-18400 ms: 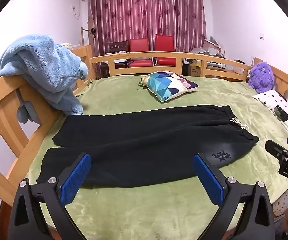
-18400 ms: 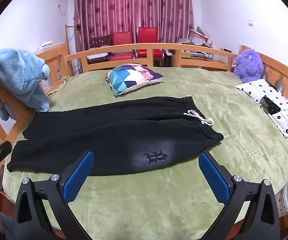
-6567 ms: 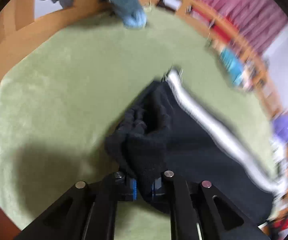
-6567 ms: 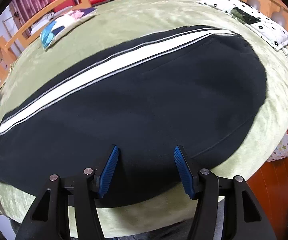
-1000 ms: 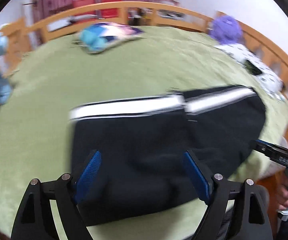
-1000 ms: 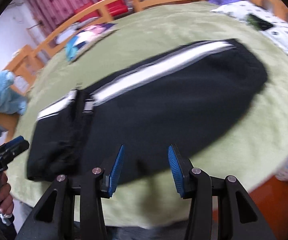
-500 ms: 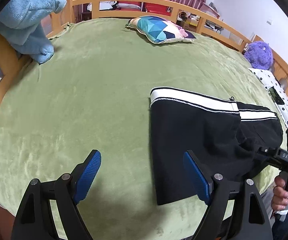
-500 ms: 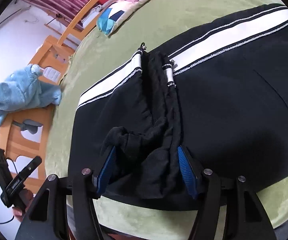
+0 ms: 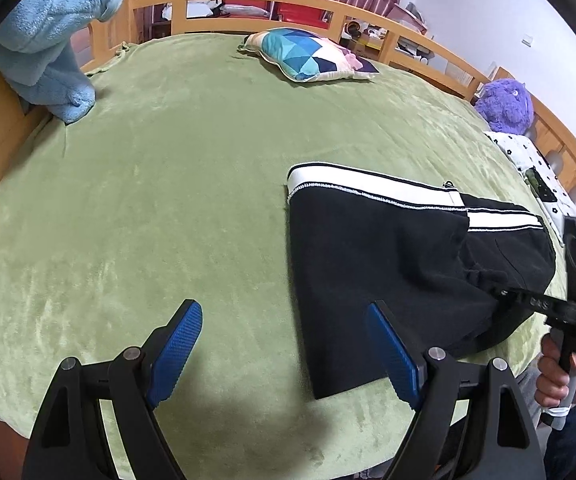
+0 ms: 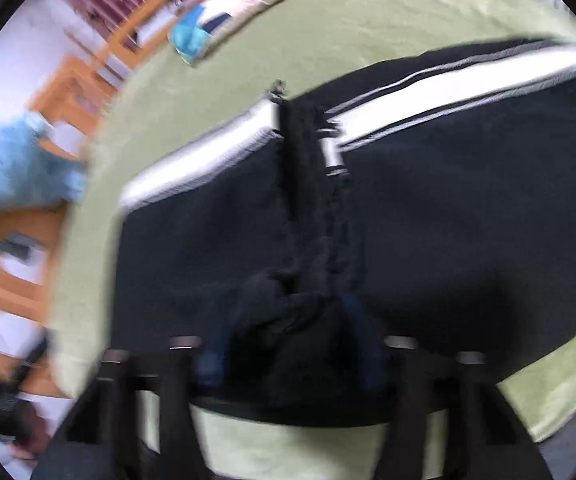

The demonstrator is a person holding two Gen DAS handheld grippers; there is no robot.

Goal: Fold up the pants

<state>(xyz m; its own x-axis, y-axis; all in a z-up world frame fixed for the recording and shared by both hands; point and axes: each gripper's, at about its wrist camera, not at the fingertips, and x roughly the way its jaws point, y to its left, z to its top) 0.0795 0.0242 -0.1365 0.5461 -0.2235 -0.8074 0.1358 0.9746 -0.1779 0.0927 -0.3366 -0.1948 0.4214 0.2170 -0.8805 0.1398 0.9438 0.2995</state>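
Black pants with a white side stripe lie folded on the green bed cover, at the right near the front edge. My left gripper is open and empty, above the bed just left of the pants' folded edge. My right gripper has its blue pads around a bunched black cuff at the pants' near edge; this view is blurred. In the left wrist view the right gripper reaches in from the right onto the same bunch.
A patterned pillow lies at the far side of the bed. A blue blanket hangs over the wooden rail at far left. A purple plush toy and a dotted pillow are at the right. Wooden rails ring the bed.
My right gripper's pads have closed in on the bunched cuff and that view has gone blurred with motion. My left gripper has stayed open and hardly moved.
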